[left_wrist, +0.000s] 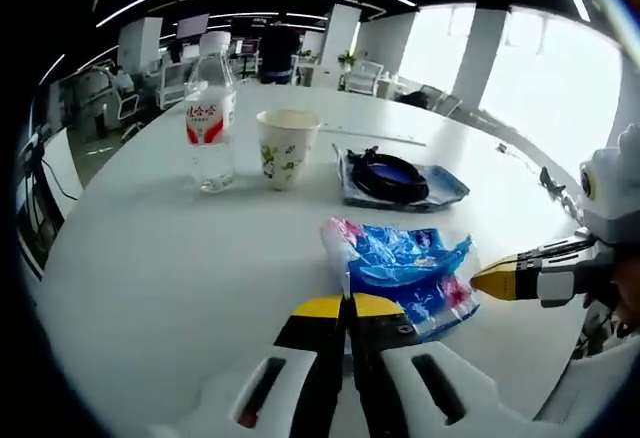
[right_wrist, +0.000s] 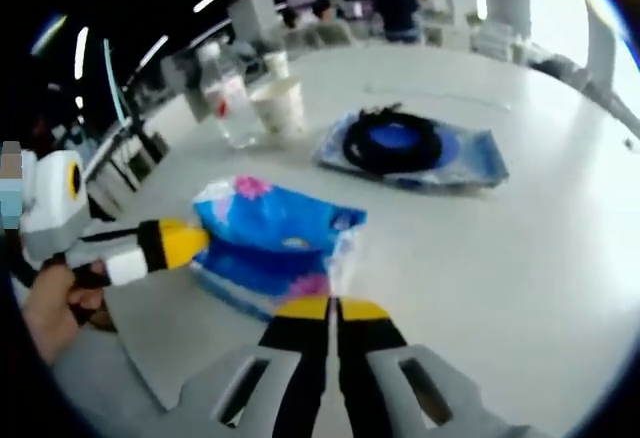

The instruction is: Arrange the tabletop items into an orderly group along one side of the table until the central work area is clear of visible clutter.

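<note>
Packet (left_wrist: pixel 405 273) near table (left_wrist: pixel 150 268) edge, both grippers (left_wrist: pixel 350 306) (right_wrist: pixel 333 308) closed beside it, gripping nothing; push may crumple it.

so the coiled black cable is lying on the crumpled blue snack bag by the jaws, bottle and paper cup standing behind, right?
Not quite. The coiled black cable lies on the flat blue-grey pouch farther back, not the crumpled blue snack bag; see the left gripper view. Clear plastic bottle and paper cup stand behind.

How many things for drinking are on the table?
2: a water bottle and a paper cup beside it, standing on the far side of the white table.
</note>
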Demonstrator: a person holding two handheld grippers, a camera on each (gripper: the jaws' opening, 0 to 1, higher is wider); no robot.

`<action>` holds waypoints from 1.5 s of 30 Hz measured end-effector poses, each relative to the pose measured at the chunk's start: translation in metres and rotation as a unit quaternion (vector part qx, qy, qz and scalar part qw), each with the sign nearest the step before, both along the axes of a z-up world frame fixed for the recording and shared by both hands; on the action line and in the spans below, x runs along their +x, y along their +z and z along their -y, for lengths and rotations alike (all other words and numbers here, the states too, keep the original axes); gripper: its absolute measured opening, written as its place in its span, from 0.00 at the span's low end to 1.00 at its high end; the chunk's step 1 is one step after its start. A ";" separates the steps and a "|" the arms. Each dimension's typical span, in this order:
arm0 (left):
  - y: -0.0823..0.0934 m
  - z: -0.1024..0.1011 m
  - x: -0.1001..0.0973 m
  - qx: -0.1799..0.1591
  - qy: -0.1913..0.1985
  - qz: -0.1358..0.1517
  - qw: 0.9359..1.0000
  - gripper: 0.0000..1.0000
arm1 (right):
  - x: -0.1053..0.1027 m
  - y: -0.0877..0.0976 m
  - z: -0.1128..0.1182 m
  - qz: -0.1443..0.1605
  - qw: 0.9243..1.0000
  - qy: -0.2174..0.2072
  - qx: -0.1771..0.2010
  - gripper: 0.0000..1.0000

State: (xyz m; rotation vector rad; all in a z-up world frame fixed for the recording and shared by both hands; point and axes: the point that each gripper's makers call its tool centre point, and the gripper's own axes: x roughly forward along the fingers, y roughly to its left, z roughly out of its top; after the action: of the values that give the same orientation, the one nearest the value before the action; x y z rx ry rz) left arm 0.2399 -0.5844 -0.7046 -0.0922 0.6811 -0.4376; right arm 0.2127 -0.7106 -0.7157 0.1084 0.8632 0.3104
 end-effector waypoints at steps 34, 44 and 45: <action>0.055 0.108 0.034 -0.061 -0.069 0.015 0.996 0.00 | 0.039 0.072 0.104 0.063 0.996 -0.063 -0.012 0.00; 0.069 0.145 0.051 -0.092 -0.080 0.017 0.992 0.00 | 0.055 0.086 0.141 0.076 0.993 -0.086 -0.003 0.00; 0.070 0.148 0.052 -0.093 -0.080 0.019 0.992 0.00 | 0.057 0.087 0.146 0.076 0.993 -0.088 -0.002 0.00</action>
State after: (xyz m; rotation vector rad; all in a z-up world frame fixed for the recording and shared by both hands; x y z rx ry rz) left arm 0.2919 -0.7321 -0.6346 -0.2060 0.6122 -0.6564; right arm 0.2694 -0.8563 -0.6291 0.1537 0.6987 0.1498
